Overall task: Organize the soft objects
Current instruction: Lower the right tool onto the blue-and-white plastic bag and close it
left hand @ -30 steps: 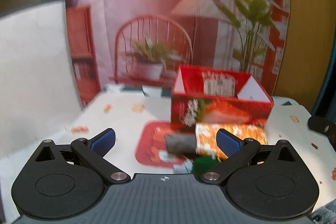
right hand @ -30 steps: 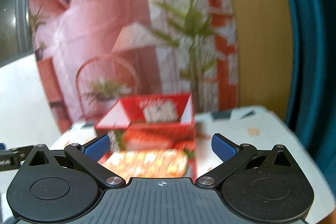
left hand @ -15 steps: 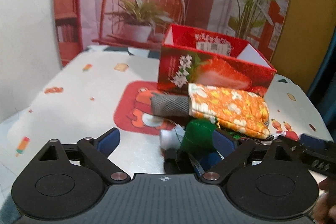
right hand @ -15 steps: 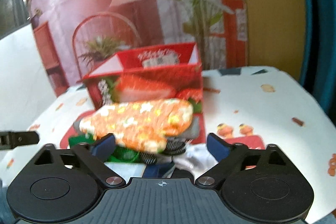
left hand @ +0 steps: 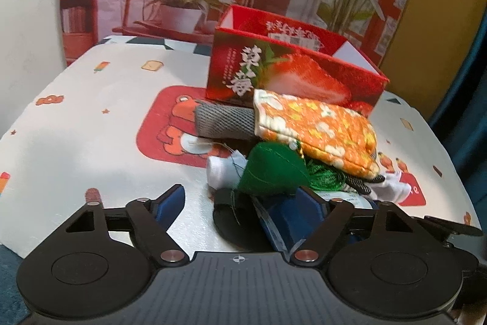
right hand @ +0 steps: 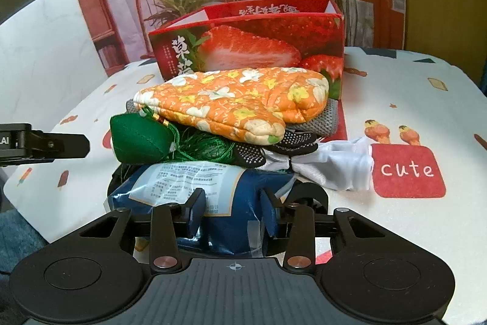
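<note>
**Both tongs close in on the bottom of a loose pile**

The soft things lie heaped on the table (right hand: 426, 75) just in front of the red strawberry box (right hand: 249, 44): an orange flowered mitt (right hand: 237, 99) on top, a grey knit piece (left hand: 225, 121) under it, a green pouch (right hand: 137, 139) with tassels, dotted black gloves (right hand: 292, 142), white socks (right hand: 341, 163), and a blue plastic packet (right hand: 213, 197) at the bottom.

The right gripper (right hand: 231, 215) has its jaws closing around the blue packet, which sits between them; whether the pads already press on it I cannot tell. The left gripper (left hand: 240, 206) stands wide and is narrowing, with the packet's end and a dark piece beside its right finger and nothing clamped.

Risks, as I judge them:
- Pulling the bottom packet out would likely topple the mitt, pouch and gloves, perhaps off the table edge.
- The plastic wrap looks slick, so a shallow pinch may slip.
- The green tassels could snag on a finger and drag the pouch along.
- Both tongs working the same corner may knock each other; the left one shows at the left edge of the right view.

Against a second ago, both tongs sit much lower and closer to the heap, which then lay farther off, and both stood fully apart with nothing between them.
</note>
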`<state>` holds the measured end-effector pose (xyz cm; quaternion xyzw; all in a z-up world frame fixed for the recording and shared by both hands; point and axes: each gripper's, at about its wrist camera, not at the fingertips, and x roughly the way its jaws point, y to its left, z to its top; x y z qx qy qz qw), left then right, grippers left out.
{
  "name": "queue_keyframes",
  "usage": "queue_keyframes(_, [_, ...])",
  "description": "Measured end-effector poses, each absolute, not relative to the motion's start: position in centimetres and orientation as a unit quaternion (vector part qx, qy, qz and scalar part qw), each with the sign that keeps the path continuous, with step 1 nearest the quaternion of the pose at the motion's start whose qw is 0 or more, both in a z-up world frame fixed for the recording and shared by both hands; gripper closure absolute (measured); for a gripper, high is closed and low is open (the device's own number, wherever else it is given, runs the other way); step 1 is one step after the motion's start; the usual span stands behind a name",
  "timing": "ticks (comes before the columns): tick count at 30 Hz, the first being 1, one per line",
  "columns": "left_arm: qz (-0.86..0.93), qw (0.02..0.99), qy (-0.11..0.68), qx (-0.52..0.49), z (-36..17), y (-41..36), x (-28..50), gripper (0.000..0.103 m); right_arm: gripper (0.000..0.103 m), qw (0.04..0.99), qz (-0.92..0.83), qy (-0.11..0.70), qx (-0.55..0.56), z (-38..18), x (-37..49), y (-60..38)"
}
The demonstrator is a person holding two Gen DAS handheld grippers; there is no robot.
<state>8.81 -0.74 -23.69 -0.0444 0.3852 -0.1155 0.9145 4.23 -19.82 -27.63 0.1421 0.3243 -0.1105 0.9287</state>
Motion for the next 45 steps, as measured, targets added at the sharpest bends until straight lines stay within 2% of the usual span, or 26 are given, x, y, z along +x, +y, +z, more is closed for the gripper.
queue_keyframes(3, [-0.132, 0.91, 0.39, -0.044, -24.1, -1.1, 8.8, 0.033, 0.066, 0.928, -0.109, 0.329, 0.14, -27.6, 4.2, -19.9])
queue_keyframes(5, [-0.157, 0.899, 0.404, -0.058, -24.5, -1.4, 9.2, 0.051, 0.066, 0.927, -0.108, 0.328, 0.143, -27.7, 4.2, -19.9])
queue_keyframes(6, [-0.168, 0.893, 0.412, -0.066, -24.9, -1.6, 9.5, 0.052, 0.066, 0.927, -0.107, 0.328, 0.144, -27.7, 4.2, -20.0])
queue_keyframes(19, [-0.203, 0.86, 0.455, -0.11, -29.1, -3.3, 11.7, 0.052, 0.065, 0.926, -0.102, 0.328, 0.157, -28.0, 4.1, -20.4])
queue_keyframes(30, [-0.217, 0.861, 0.448, -0.106, -29.8, -3.3, 11.2, 0.052, 0.06, 0.921, -0.107, 0.332, 0.173, -28.1, 4.0, -20.8])
queue_keyframes(39, [-0.217, 0.856, 0.454, -0.12, -30.5, -3.0, 11.6, 0.052, 0.052, 0.913, -0.111, 0.336, 0.202, -28.8, 4.0, -21.7])
queue_keyframes(42, [-0.217, 0.856, 0.453, -0.12, -30.5, -3.0, 11.4, 0.052, 0.052, 0.91, -0.109, 0.336, 0.215, -29.0, 3.9, -21.9])
queue_keyframes(45, [-0.218, 0.855, 0.454, -0.122, -30.5, -2.9, 11.4, 0.052, 0.057, 0.911, -0.103, 0.337, 0.213, -28.9, 4.0, -21.6])
